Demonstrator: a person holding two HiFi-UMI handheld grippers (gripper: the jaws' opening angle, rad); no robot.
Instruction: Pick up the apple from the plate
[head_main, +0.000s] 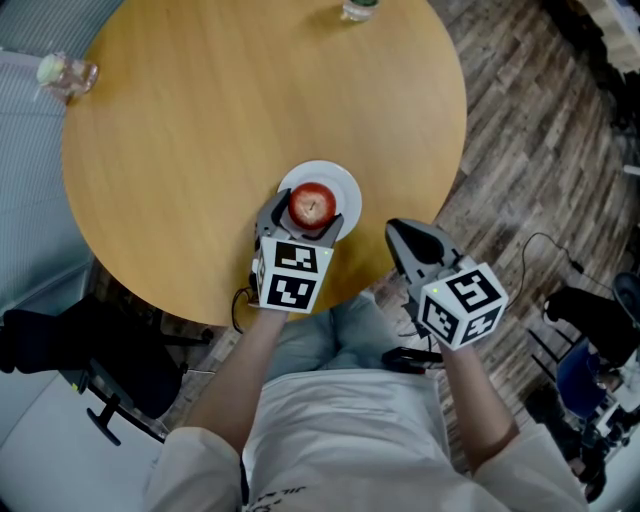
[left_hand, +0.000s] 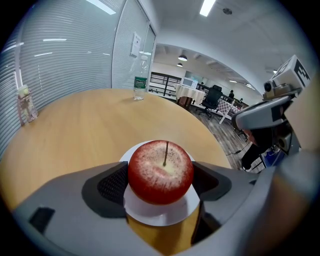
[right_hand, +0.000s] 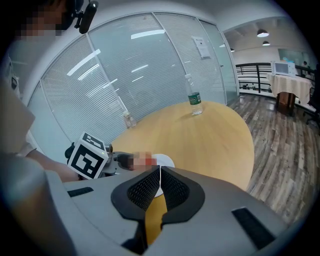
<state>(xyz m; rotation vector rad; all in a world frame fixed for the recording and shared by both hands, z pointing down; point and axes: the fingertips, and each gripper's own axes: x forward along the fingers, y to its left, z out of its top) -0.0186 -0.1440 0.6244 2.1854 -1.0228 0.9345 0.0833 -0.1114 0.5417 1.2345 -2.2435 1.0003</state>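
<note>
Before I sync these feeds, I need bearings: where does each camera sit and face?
Head view: head-mounted, facing down at round wooden table; forearms, left gripper, right gripper show.
Left gripper view: along jaws shut on red apple over white plate.
Right gripper view: along shut, empty jaws toward table.
Shared: both gripper views show clear plastic bottle.

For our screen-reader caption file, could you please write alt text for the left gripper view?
A red apple sits on a small white plate, gripped between the left gripper's two grey jaws, on a round wooden table. A water bottle stands at the table's far edge, and the right gripper shows at the right.
</note>
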